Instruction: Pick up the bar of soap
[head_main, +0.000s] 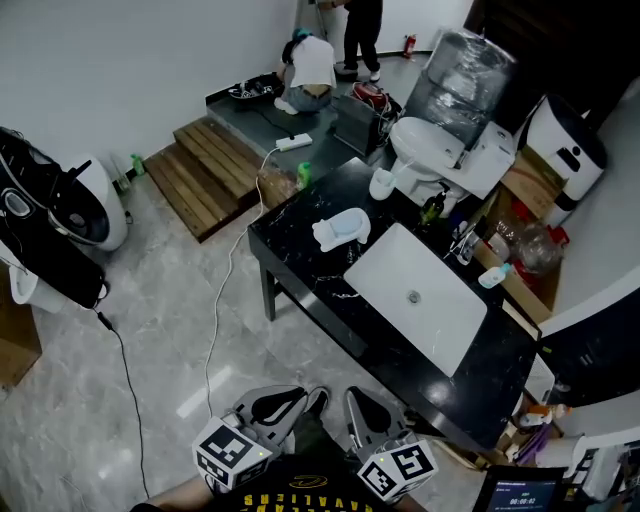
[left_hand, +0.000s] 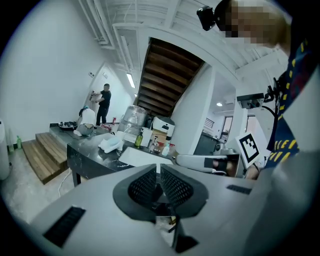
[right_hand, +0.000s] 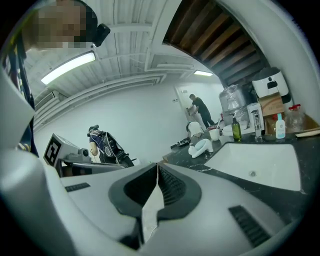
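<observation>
On the black counter (head_main: 300, 255), left of the white sink (head_main: 415, 290), lies a pale white-and-blue soap dish (head_main: 340, 228); I cannot make out the bar of soap itself. The same dish shows small in the left gripper view (left_hand: 111, 144) and in the right gripper view (right_hand: 202, 147). Both grippers are low at the near edge of the head view, well short of the counter. My left gripper (head_main: 300, 402) has its jaws closed together with nothing between them (left_hand: 159, 169). The right gripper (head_main: 362, 405) is likewise shut and empty (right_hand: 156, 171).
A white cup (head_main: 381, 184), a green bottle (head_main: 433, 207) and a faucet (head_main: 463, 240) stand by the sink. A cable (head_main: 215, 330) trails over the marble floor. Wooden steps (head_main: 205, 170) lie at the back, a black-and-white bag (head_main: 50, 220) at the left, and two people (head_main: 312, 65) beyond.
</observation>
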